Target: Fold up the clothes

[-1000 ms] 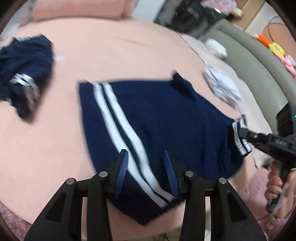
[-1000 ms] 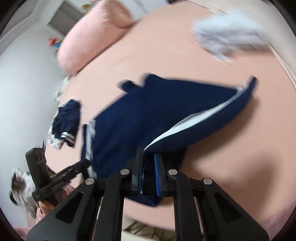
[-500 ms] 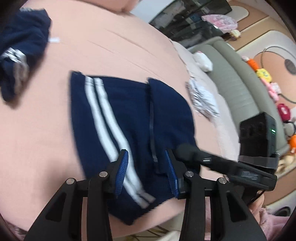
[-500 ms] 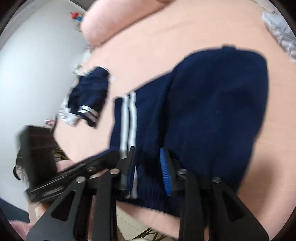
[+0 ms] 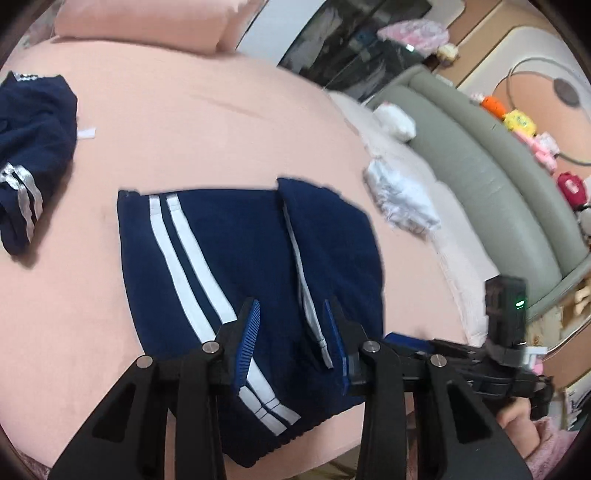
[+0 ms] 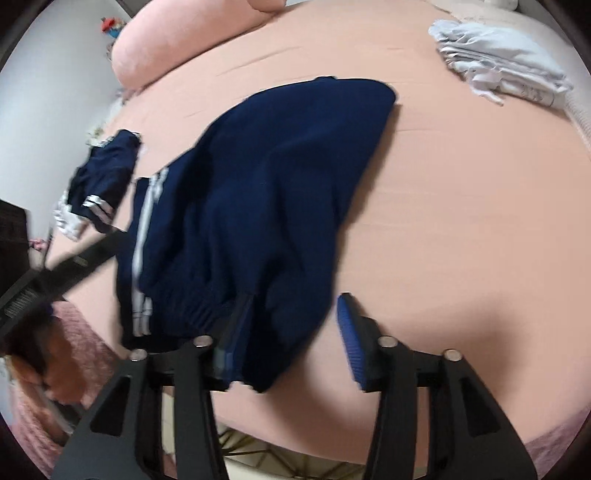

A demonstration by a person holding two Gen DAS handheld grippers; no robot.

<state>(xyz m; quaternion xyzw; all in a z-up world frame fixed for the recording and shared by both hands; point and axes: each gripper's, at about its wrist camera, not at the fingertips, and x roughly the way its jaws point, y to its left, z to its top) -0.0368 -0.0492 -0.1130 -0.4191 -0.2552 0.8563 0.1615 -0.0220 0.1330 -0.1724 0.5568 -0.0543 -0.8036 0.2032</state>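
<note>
A navy garment with two white stripes (image 5: 236, 258) lies on the pink bed (image 5: 221, 110), its right part doubled over onto the rest. My left gripper (image 5: 291, 306) hovers over its near hem; the jaws are closing, with cloth under the gap and the pads not pressing on it. In the right wrist view the same garment (image 6: 277, 184) lies folded, and my right gripper (image 6: 295, 299) is at its near corner. Those jaws are opening, and the corner lies loose by the left finger. The right gripper's tip (image 5: 406, 339) shows beside the garment.
A second, crumpled navy garment (image 5: 33, 147) lies at the far left. A pale folded pile (image 5: 399, 199) rests by the bed's right edge, beside a grey padded rail (image 5: 480, 166) with plush toys (image 5: 517, 122). Pink pillows (image 5: 147, 18) line the back. The bed's front edge is just below the grippers.
My right gripper carried the garment's end across onto the rest, then opened and let it go. The garment has gone from spread out to folded. The left jaws stayed apart.
</note>
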